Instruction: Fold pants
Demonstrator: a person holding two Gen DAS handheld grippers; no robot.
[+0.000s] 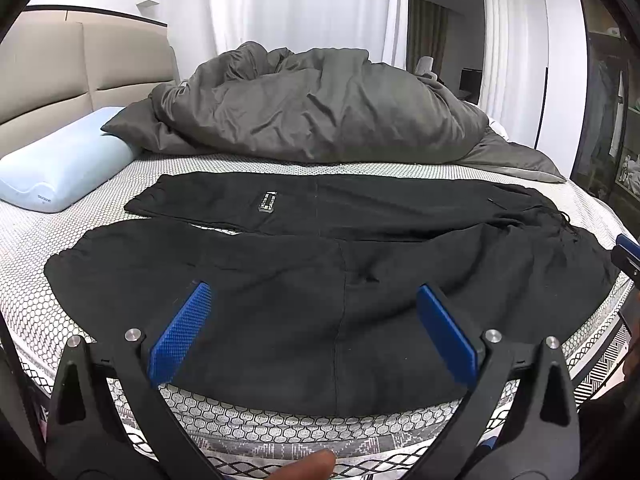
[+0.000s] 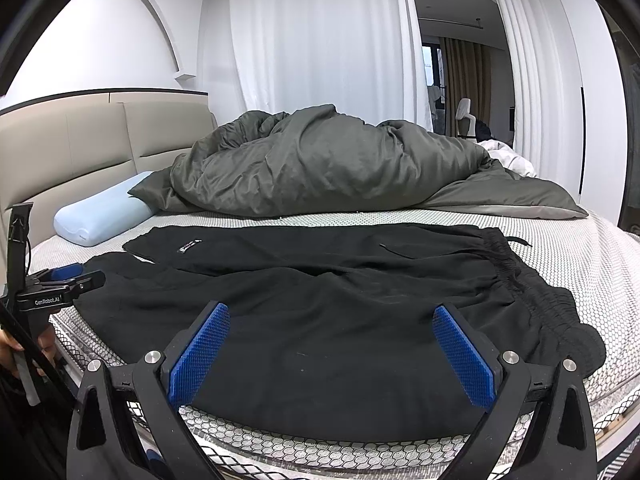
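One pair of black pants lay spread flat on the mattress, near its front edge, both legs side by side and running toward the pillow end, the waistband at the opposite end. A small label showed on the far leg. No containers in view.

Left gripper hovered over the near leg of the pants, fingers spread wide, nothing between them. Right gripper likewise sat above the pants closer to the waistband, fingers spread wide, nothing held. Whether either touched the cloth, could not tell. Two blue pads on each gripper.

Beyond the pants: one heaped grey duvet on the far half of the mattress, one light blue pillow beside the duvet at the beige headboard. White curtains hung behind the duvet. A fingertip showed below the left gripper.
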